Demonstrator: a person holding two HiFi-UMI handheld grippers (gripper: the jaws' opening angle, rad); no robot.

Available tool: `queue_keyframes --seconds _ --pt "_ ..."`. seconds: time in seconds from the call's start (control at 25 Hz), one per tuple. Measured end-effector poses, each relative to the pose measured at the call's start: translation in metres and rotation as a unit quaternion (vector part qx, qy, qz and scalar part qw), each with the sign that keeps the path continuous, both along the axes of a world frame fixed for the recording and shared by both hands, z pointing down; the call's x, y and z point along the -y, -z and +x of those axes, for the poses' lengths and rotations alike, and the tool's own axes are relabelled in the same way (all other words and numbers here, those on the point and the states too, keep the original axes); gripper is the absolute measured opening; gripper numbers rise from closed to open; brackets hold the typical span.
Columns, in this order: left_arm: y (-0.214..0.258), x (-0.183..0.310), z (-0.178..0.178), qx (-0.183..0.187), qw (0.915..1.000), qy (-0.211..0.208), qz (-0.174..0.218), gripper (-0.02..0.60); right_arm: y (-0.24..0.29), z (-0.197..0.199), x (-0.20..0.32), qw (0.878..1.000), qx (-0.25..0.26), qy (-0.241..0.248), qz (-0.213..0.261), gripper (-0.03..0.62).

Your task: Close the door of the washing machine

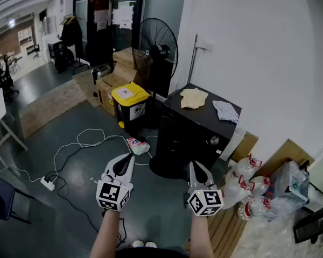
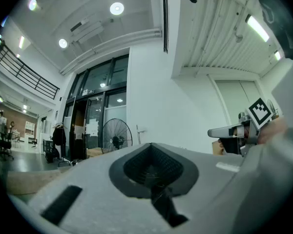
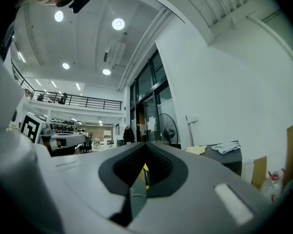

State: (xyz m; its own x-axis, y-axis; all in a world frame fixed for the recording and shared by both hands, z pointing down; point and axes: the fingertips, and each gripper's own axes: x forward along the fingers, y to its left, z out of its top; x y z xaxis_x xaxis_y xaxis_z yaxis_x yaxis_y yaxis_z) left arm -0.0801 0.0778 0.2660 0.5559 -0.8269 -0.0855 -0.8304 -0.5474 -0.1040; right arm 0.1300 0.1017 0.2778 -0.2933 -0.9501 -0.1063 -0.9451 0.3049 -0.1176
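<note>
The black washing machine (image 1: 202,123) stands against the white wall, with a yellowish cloth (image 1: 194,98) and a patterned cloth (image 1: 225,110) on its top. Its round dark door (image 1: 168,163) hangs open at the front, low and to the left. My right gripper (image 1: 196,168) is shut and empty, its tip just right of the door's edge; I cannot tell if they touch. My left gripper (image 1: 127,161) is shut and empty over the floor, left of the door. The right gripper view shows the machine's top (image 3: 224,152) past the closed right gripper (image 3: 145,147).
A yellow-lidded bin (image 1: 130,98), cardboard boxes (image 1: 110,85) and a standing fan (image 1: 156,50) are behind the machine's left side. Cables (image 1: 81,143) and a power strip (image 1: 47,184) lie on the floor. Plastic bottles (image 1: 247,190) and a bag (image 1: 290,181) crowd the right.
</note>
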Motion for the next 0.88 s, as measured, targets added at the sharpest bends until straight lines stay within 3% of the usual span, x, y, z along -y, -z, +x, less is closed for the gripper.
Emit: queue_keyframes --seconds 0.88 --pt "-0.016 -0.005 -0.024 0.001 0.9997 0.016 -0.019 0.002 -0.027 -0.039 -0.002 0.999 0.004 0.040 -0.026 0.012"
